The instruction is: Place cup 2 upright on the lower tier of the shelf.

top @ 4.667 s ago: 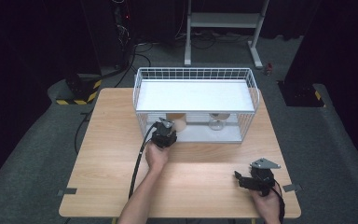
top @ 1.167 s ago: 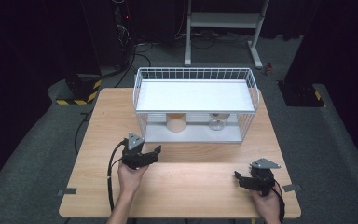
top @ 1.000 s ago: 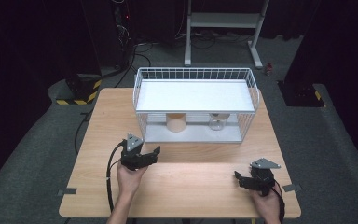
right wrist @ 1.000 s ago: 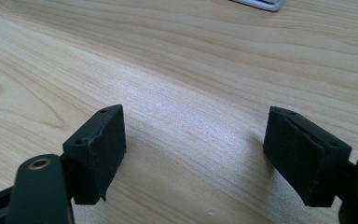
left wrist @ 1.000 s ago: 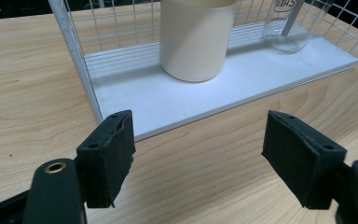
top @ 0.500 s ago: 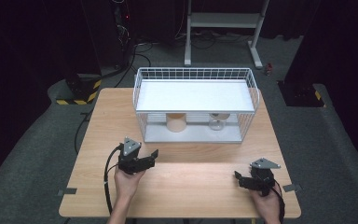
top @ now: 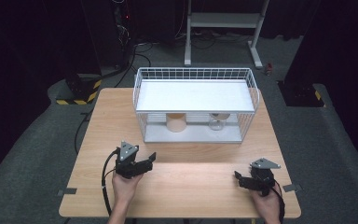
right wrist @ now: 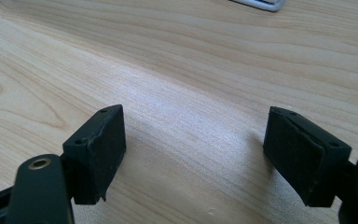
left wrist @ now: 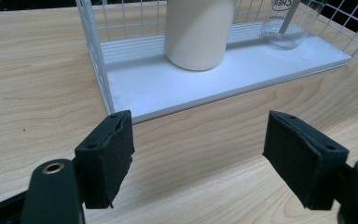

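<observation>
A white wire rack (top: 140, 88) stands at the back middle of the wooden table (top: 196, 186). Under its upper shelf, on the white base (left wrist: 205, 88), stand a cream cylinder (top: 176, 122) (left wrist: 196, 32) and a clear glass (top: 217, 122) (left wrist: 286, 30). My left gripper (top: 150, 157) (left wrist: 200, 135) hovers over the near-left part of the table, a short way in front of the rack and pointing toward it. It is open with nothing between its pads. My right gripper (top: 237, 177) (right wrist: 193, 126) sits low over the near-right table, open and empty, pointing left.
The rack's front is open toward me; wire walls close its sides. Bare wood lies between the two grippers. Cables trail from each gripper over the table's near edge. Dark floor with cables, a striped block (top: 77, 95) and a stand (top: 223, 21) surrounds the table.
My left gripper has drawn back from the rack's front toward the near-left of the table, and over the last second drifted slightly nearer me. The right gripper has stayed put.
</observation>
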